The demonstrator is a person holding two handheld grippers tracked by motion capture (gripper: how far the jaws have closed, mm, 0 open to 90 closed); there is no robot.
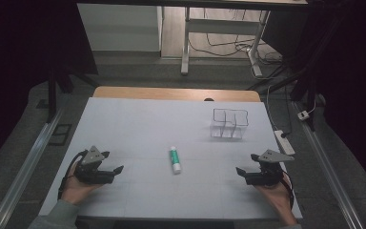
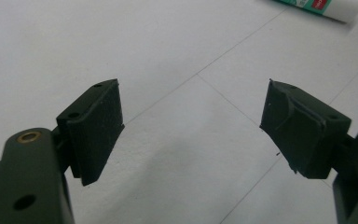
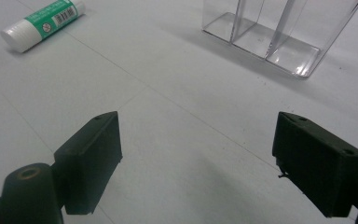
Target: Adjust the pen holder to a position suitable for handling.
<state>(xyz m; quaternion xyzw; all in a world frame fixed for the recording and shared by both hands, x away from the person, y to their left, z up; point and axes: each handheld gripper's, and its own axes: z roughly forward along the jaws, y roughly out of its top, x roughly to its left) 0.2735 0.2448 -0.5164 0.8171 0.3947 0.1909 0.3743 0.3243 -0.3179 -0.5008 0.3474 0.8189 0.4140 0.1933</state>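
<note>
Left gripper (image 1: 114,168): held in the person's left hand (image 1: 76,188) at the near left of the bench, jaws spread wide and nothing between them; in the left gripper view (image 2: 192,128) only bare white surface is seen in the gap.
Right gripper (image 1: 244,164): held in the person's right hand (image 1: 276,195) at the near right of the bench, jaws likewise parted and empty; in the right gripper view (image 3: 196,149) the white surface is seen between them.
Bench (image 1: 138,129): covered by a white sheet marked with faint seams, a strip of wood left showing along its far edge.
Glue stick (image 1: 175,160): laid flat on the bench between the two grippers, well apart from both, green label and white cap; it is seen at the upper left of the right gripper view (image 3: 42,24) and clipped at the top right edge of the left gripper view (image 2: 324,7).
Clear box (image 1: 229,124): stood upright on the far right part of the bench, beyond the glue stick, transparent, split by inner walls into compartments, seen empty in the right gripper view (image 3: 279,32).
Floor (image 1: 138,71): grey, beyond the bench, crossed by cables (image 1: 228,47) near white table legs (image 1: 186,43).
</note>
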